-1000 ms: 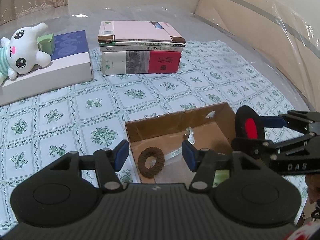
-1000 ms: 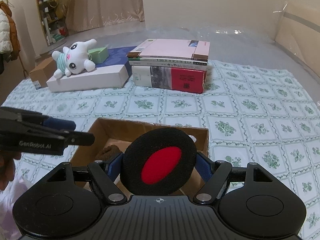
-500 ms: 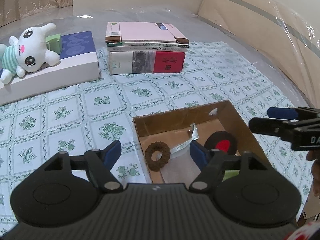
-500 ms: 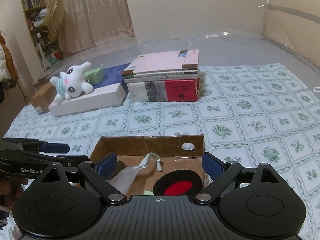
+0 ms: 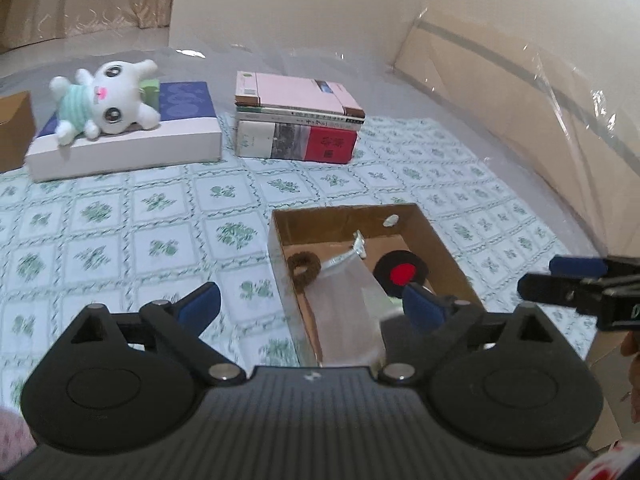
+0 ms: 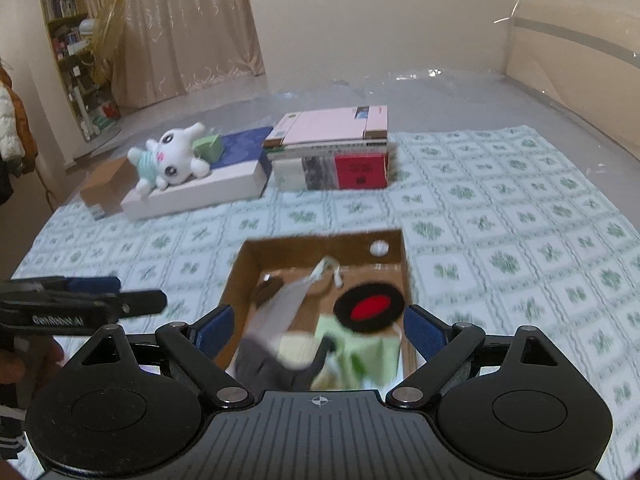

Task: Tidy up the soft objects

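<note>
Left wrist view: the left gripper (image 5: pixel 308 305) has its jaws spread wide and empty above the near edge of the cardboard box (image 5: pixel 450 248), which sits on the green-patterned cloth (image 5: pixel 120 232) as the collecting bin. Inside lie a brown scrunchie (image 5: pixel 305 267), a grey pouch (image 5: pixel 348 312) and the black pad with a red centre (image 5: pixel 401 273), all flat on the floor of the box. The white plush bunny (image 5: pixel 106 102) rests on a white-and-blue box (image 5: pixel 132 144) well apart, probably next to be gathered. Right wrist view: the right gripper (image 6: pixel 318 332) is likewise spread with nothing between its fingers, hovering over the box's near end, where blurred green and grey soft items (image 6: pixel 320 356) lie. "GenRobot.AI" reads on the other gripper's side; the spines in the book stack (image 6: pixel 332 160) are illegible.
</note>
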`<state>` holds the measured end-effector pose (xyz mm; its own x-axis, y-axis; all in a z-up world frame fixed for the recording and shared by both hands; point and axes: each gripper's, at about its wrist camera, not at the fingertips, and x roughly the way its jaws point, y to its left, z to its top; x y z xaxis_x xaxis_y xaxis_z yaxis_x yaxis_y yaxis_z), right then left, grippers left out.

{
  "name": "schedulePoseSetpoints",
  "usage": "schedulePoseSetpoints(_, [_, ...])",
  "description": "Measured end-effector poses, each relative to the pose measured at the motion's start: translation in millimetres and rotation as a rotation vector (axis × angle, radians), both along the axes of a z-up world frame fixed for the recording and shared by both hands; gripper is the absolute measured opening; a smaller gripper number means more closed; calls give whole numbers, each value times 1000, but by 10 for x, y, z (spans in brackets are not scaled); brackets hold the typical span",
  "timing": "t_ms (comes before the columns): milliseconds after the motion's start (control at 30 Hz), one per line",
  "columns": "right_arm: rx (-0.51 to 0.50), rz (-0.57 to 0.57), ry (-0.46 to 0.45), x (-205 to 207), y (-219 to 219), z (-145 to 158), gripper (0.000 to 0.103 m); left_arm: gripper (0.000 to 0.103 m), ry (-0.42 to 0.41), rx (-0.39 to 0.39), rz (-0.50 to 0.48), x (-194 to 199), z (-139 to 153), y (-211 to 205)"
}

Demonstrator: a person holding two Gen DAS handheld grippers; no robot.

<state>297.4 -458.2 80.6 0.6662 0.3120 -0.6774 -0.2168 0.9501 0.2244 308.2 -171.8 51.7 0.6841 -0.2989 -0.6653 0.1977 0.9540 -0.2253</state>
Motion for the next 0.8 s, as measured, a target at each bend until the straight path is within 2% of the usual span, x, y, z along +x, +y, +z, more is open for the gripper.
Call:
schedulePoseSetpoints(133, [-18, 1, -7, -413, 85, 73, 91, 99, -20, -28, 12, -468, 62, 80])
schedulePoseSetpoints(400, [51, -75, -20, -1246, 104, 82, 91, 99, 13, -68, 63, -1318, 60, 265])
schedulePoseSetpoints(600, [121, -150, -17, -1770, 170, 16, 91, 99, -2, -34, 81, -1809, 89, 367])
schedulePoseSetpoints(800, [98, -189, -25, -2203, 391, -32, 91, 99, -14, 24, 81, -2231, 80, 458])
